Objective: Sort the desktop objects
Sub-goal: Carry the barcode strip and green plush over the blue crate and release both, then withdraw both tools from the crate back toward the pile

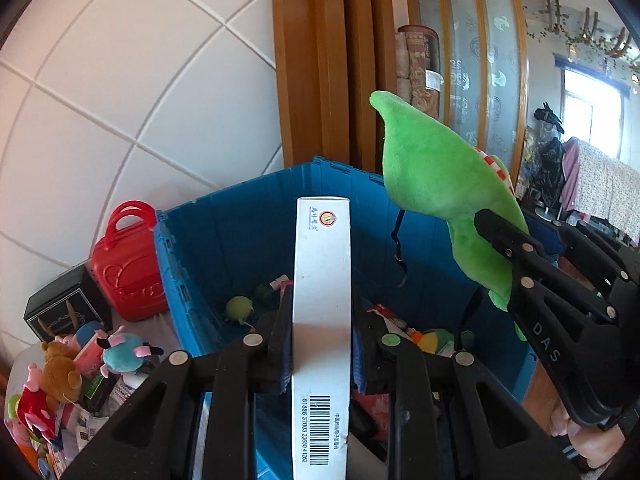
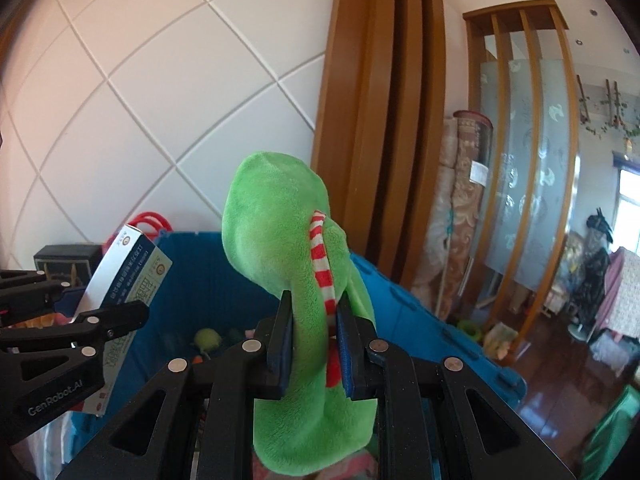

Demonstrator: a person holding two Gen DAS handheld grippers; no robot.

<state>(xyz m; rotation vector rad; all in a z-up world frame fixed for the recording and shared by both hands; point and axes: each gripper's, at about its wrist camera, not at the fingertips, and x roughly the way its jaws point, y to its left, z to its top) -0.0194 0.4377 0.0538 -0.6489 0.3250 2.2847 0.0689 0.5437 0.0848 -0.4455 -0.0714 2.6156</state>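
My left gripper [image 1: 322, 344] is shut on a long white box [image 1: 322, 320] with a barcode, held upright above the blue crate [image 1: 224, 236]. My right gripper [image 2: 314, 344] is shut on a green plush toy [image 2: 280, 240] with a red-and-white striped band, held above the same crate [image 2: 400, 312]. In the left wrist view the right gripper [image 1: 496, 236] and the plush [image 1: 436, 176] are at the right. In the right wrist view the left gripper [image 2: 120, 320] and the white box [image 2: 128, 280] are at the left. Small toys lie in the crate's bottom.
A red toy case [image 1: 128, 264] and a black box [image 1: 66, 304] stand left of the crate. A pile of plush toys and packets [image 1: 72, 376] lies at the lower left. A tiled wall and wooden posts [image 1: 320, 60] rise behind the crate.
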